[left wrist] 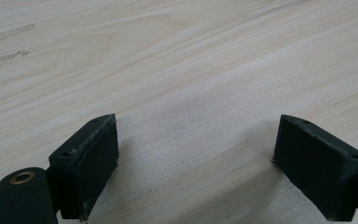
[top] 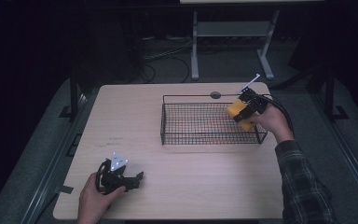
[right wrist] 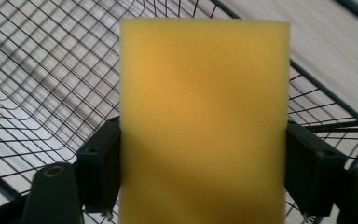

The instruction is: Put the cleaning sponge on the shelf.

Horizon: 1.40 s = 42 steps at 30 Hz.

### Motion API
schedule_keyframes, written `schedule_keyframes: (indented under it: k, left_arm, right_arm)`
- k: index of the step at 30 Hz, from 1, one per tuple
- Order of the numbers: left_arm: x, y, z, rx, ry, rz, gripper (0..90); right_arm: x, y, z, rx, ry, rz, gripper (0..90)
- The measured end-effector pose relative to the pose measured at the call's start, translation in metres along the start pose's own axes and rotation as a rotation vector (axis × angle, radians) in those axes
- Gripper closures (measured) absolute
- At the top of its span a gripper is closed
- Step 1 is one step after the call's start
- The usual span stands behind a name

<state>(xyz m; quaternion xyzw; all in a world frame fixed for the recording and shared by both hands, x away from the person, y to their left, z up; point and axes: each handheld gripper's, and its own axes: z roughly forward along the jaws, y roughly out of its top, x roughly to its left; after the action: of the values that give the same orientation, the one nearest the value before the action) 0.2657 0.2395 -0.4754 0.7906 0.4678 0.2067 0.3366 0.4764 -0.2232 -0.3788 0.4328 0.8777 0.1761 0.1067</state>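
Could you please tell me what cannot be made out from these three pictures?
- Basket floor straight ahead, right gripper view: hidden by the yellow sponge in the right tongs.
- Sponge's lower end, same view: cut off by the bottom edge.
- Left tongs, high view: too small and dark to tell the opening; the left gripper view shows them open.
- Small round thing behind the basket: too small to identify.

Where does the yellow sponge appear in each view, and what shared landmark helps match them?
High view: the sponge is right of centre, at the wire basket's right end, held by the right gripper.
Left gripper view: the sponge is not in it; bare table lies beyond the open jaws.
Right gripper view: the sponge is at centre, clamped between the jaws.
Shared landmark: the basket behind the sponge.
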Motion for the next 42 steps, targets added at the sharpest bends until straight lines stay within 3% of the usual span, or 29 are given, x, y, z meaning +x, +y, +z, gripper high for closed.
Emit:
schedule_keyframes:
  k: [13, 27, 34, 42]
  left_arm:
    - [0.0, 0.0, 0.0, 0.0, 0.0, 0.001, 12.9]
    - [0.0, 0.0, 0.0, 0.0, 0.0, 0.0, 12.8]
    - [0.0, 0.0, 0.0, 0.0, 0.0, 0.0, 12.9]
    - [0.0, 0.0, 0.0, 0.0, 0.0, 0.0, 12.8]
  right_arm:
    - [0.001, -0.007, 0.017, 0.042, 0.017, 0.013, 23.3]
    - [0.001, -0.009, 0.02, 0.065, 0.031, 0.013, 19.6]
    - [0.001, -0.01, 0.015, 0.05, 0.03, 0.01, 18.5]
    - [0.003, -0.014, -0.005, -0.002, 0.026, 0.017, 18.5]
